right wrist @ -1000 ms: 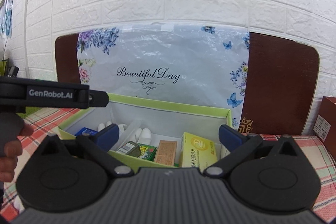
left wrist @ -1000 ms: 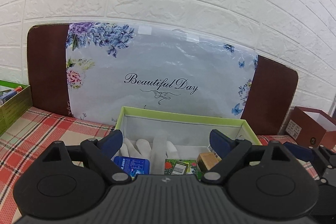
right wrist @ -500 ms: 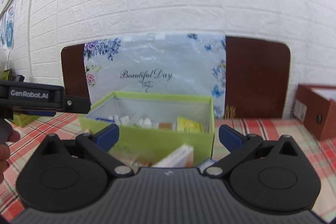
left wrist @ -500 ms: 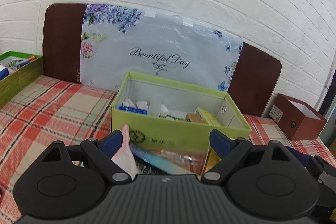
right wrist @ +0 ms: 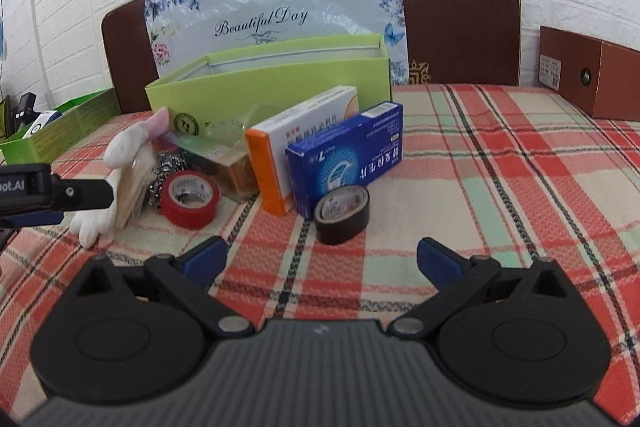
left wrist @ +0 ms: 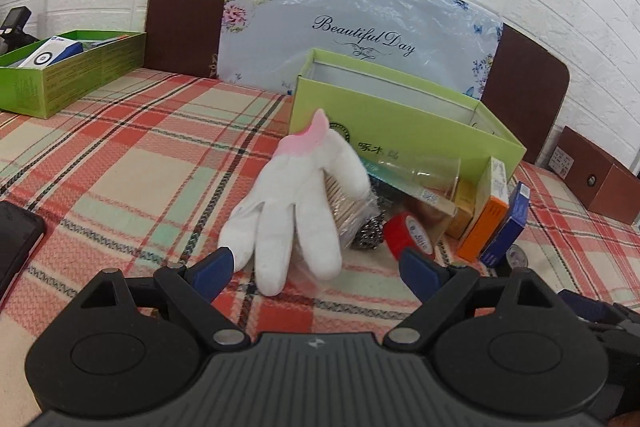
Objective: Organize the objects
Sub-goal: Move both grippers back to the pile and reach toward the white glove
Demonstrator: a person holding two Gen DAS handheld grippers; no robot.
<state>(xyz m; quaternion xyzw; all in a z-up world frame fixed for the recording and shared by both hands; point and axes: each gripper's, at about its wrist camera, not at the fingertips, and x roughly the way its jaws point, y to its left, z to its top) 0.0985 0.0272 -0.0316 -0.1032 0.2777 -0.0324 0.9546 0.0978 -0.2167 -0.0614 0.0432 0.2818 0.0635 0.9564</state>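
Note:
A pile of loose items lies in front of the light green box [left wrist: 404, 131] [right wrist: 280, 83]. A white glove with a pink cuff [left wrist: 296, 203] [right wrist: 120, 151] drapes over a clear packet and a steel scrubber [left wrist: 366, 231]. Beside them sit a red tape roll [left wrist: 408, 235] [right wrist: 190, 199], a black tape roll [right wrist: 342, 213], an orange-and-white carton [right wrist: 296, 143] and a blue carton [right wrist: 352, 151]. My left gripper [left wrist: 320, 269] is open, just short of the glove's fingertips. Open too, my right gripper [right wrist: 322, 257] stands just before the black tape roll.
A second green box [left wrist: 68, 71] with items sits far left, and a brown box [right wrist: 592, 71] stands far right. A dark flat object [left wrist: 16, 247] lies at the left edge. A floral board [left wrist: 352, 23] leans on the brick wall behind. Plaid cloth [right wrist: 520, 187] covers the table.
Both grippers have pulled back and down from over the light green box. The pile of items in front of the box has come into view. Both stay open.

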